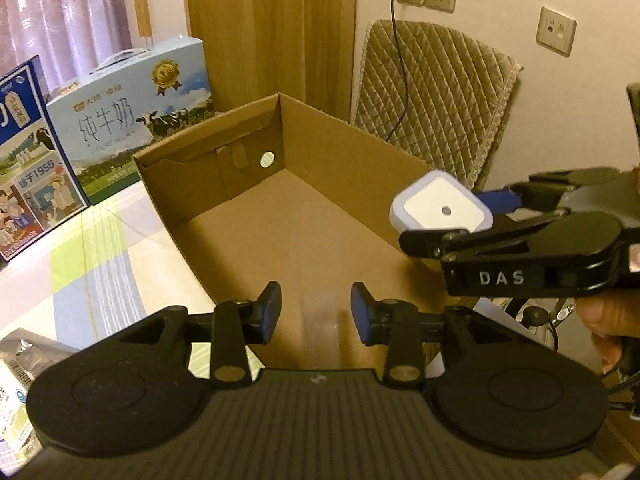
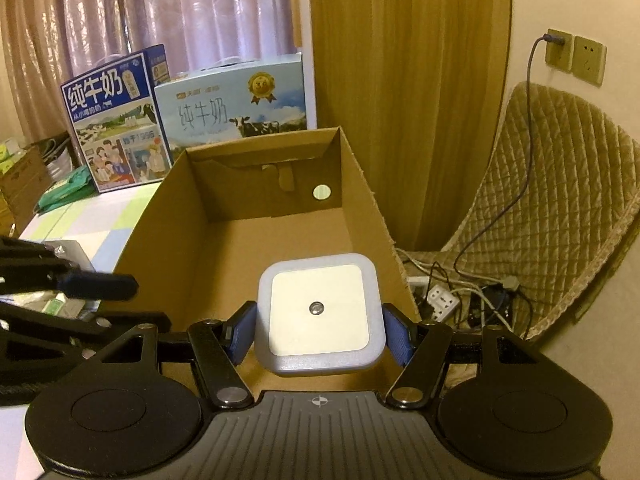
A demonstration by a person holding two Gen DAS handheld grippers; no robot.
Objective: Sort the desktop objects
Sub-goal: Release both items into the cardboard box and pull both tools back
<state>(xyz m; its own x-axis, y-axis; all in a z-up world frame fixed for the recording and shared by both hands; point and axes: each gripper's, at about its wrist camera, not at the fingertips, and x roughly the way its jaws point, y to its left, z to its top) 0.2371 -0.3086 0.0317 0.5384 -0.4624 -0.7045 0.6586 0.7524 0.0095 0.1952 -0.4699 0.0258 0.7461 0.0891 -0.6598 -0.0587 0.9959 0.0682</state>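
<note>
Plastic night light [image 2: 319,314], light, stiff and smooth: my right claw [image 2: 320,334] clamps its side edges above the cardboard box [image 2: 276,240]; left claw [image 1: 316,312] open, empty.

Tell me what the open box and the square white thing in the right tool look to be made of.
Open box: corrugated cardboard, matte brown; raw edges, folded flaps and a punched round hole show.
Square night light held in the right tool: seemingly plastic, a smooth white face inside a frosted, translucent-looking rim, with a small round sensor at centre.
</note>
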